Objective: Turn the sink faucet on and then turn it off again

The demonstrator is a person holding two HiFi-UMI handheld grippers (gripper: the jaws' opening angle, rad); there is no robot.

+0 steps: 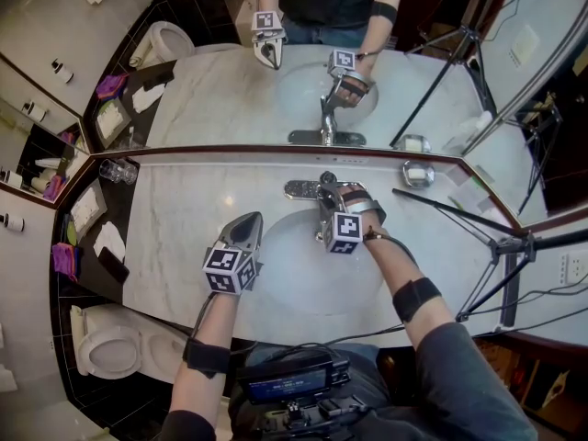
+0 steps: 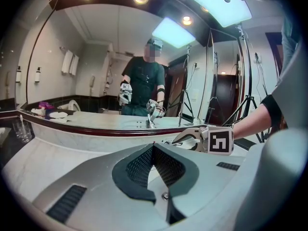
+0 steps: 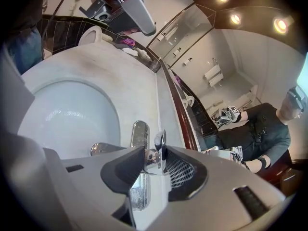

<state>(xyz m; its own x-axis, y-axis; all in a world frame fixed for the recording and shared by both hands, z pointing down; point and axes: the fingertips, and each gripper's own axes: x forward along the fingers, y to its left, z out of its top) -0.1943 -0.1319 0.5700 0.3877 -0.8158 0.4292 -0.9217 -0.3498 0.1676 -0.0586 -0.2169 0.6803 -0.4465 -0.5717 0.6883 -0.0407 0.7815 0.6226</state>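
Right claw (image 3: 153,159) pinches chrome faucet lever (image 3: 159,142) at white marble surface's (image 1: 184,219) back edge; keep grip square, lift gently. Left claw (image 1: 248,228) closed, empty, near front edge.

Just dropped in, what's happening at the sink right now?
A person is using two handheld grippers. The right gripper is closed on the chrome faucet handle at the back of the basin. The left gripper is shut and empty, hovering by the basin's left edge. No water stream is visible.
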